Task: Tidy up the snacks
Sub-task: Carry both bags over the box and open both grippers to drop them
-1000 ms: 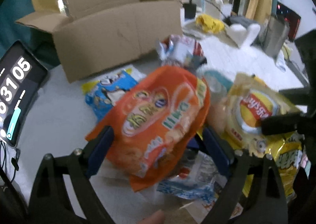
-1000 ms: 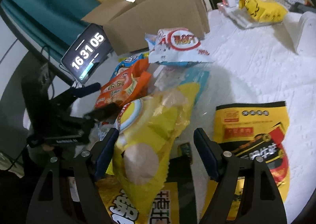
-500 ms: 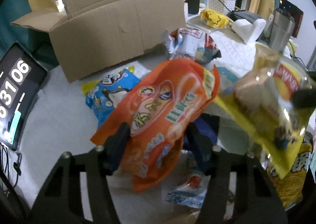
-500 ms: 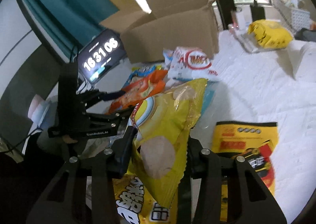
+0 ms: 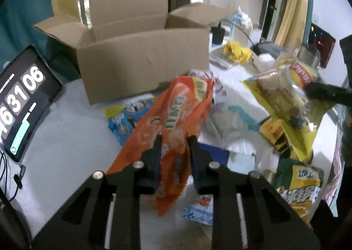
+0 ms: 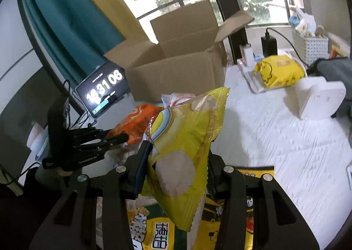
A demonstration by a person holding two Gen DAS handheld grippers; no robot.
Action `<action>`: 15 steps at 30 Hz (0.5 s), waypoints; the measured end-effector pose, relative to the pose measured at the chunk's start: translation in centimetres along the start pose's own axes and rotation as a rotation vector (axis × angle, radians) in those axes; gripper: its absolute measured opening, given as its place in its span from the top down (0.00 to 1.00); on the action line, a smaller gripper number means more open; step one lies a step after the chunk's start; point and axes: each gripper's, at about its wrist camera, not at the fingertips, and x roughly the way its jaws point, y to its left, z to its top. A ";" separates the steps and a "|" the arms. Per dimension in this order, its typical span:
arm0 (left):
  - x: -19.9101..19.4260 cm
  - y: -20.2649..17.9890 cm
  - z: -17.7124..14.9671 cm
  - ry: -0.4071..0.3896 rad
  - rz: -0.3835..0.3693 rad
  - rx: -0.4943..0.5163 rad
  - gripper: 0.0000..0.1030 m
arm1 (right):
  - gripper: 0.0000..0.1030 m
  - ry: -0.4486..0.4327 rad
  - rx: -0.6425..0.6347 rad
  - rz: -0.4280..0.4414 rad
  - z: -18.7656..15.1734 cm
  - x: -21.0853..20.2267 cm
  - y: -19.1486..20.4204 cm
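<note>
The left tongs (image 5: pixel 173 139) have just squeezed shut on the orange bag (image 5: pixel 167 122), mid frame. The right tongs (image 6: pixel 176 157) clamp the yellow bag (image 6: pixel 187 139). Both bags are now lifted off the table (image 6: pixel 286 139), probably heading for the open box (image 5: pixel 140 60) behind them.

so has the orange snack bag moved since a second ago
Yes. The orange snack bag has come up off the table, pinched in the left claw, whose jaws have just closed; its top now overlaps the cardboard box base.
</note>
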 end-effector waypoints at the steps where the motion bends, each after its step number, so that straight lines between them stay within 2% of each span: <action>1: -0.4 0.3 0.3 -0.014 0.000 -0.011 0.78 | 0.55 -0.005 -0.002 -0.001 0.2 0.0 0.0; 7: -2.5 1.1 1.5 -0.075 -0.018 -0.044 0.78 | 0.55 -0.033 -0.020 -0.006 1.8 -0.2 0.4; 15: -4.6 2.5 3.4 -0.152 0.003 -0.083 0.78 | 0.55 -0.066 -0.052 -0.021 4.0 -0.1 0.7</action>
